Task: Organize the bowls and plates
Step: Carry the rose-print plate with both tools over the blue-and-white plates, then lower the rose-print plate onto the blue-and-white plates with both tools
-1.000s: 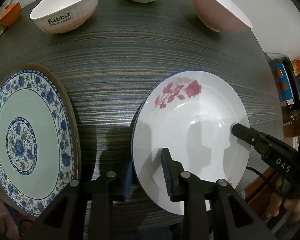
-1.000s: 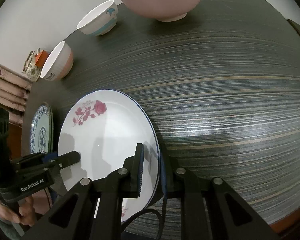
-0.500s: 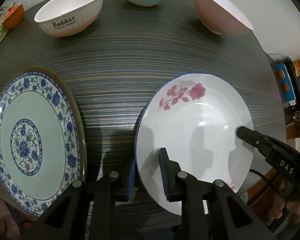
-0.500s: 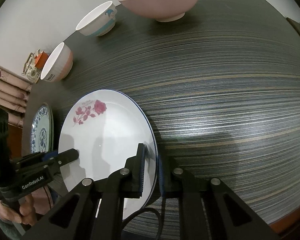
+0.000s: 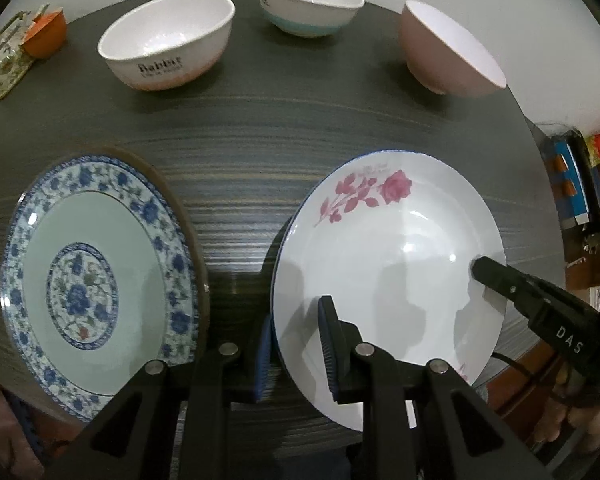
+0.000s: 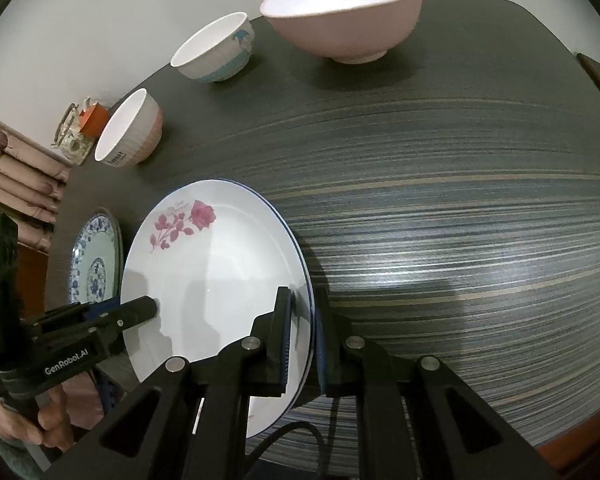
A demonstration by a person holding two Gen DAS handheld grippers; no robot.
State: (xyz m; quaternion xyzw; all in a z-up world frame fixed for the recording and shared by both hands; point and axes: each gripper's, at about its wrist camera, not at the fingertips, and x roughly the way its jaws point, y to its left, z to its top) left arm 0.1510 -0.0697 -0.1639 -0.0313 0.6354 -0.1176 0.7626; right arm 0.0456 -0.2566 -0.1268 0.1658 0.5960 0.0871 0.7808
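A white plate with a pink rose (image 5: 392,256) is held off the dark table by both grippers. My left gripper (image 5: 294,350) is shut on its left rim. My right gripper (image 6: 302,332) is shut on its right rim; the plate also shows in the right wrist view (image 6: 216,276). A blue-and-white floral plate (image 5: 88,280) lies flat to the left, also seen in the right wrist view (image 6: 94,264). Three bowls stand at the back: a white "Rabbit" bowl (image 5: 168,40), a white and blue bowl (image 5: 310,2), and a pink bowl (image 5: 448,50).
The dark striped table (image 6: 460,220) spreads to the right of the rose plate. A small orange cup (image 5: 46,32) and a floral holder (image 5: 4,66) sit at the far left corner. Shelves with clutter (image 5: 572,196) stand beyond the table's right edge.
The rose plate, gripped on both rims, has risen and drawn slightly nearer to me; the bowls and the floral plate stay put.
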